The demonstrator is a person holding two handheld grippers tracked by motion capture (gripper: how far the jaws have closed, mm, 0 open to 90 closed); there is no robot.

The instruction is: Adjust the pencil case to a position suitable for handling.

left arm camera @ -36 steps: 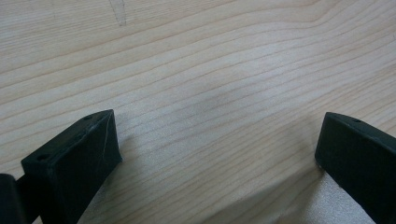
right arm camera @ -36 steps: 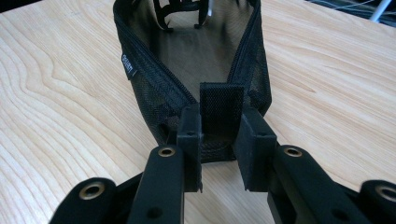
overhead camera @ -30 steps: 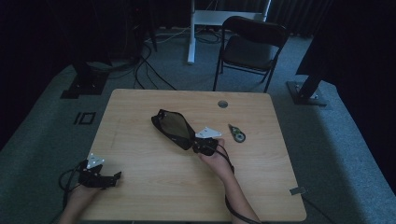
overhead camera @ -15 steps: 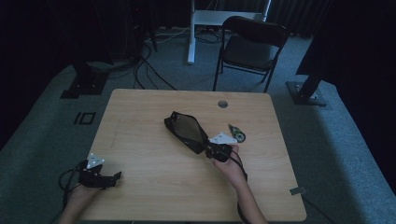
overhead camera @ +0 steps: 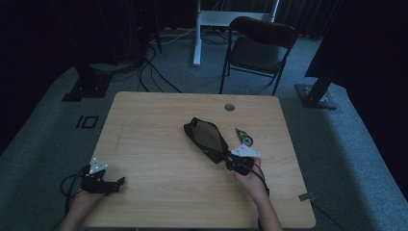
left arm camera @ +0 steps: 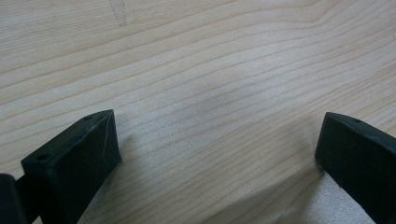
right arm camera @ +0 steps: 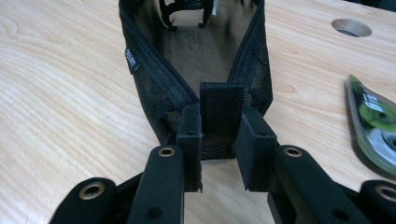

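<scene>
A black mesh pouch (overhead camera: 207, 138) lies open in the middle of the wooden table (overhead camera: 159, 120). My right gripper (overhead camera: 232, 162) is at the pouch's near right end. In the right gripper view my right gripper (right arm camera: 221, 133) is shut on the pouch's (right arm camera: 156, 81) black fabric tab (right arm camera: 221, 108), pinched between both pads, and the pouch's zipped mouth gapes beyond it. My left gripper (overhead camera: 115, 183) rests at the table's front left corner. In the left gripper view my left gripper (left arm camera: 217, 140) stands open, low over bare wood (left arm camera: 196, 65), with nothing between its fingers.
A green and clear tape dispenser (overhead camera: 246, 138) lies just right of the pouch, close to my right gripper, and shows at the right edge (right arm camera: 373, 130). A round cable hole (overhead camera: 229, 107) sits near the far edge. A black chair (overhead camera: 260, 45) stands beyond the table.
My right gripper has dragged the pouch to the right and a little nearer, closer to the tape dispenser. The left gripper has stayed where it was.
</scene>
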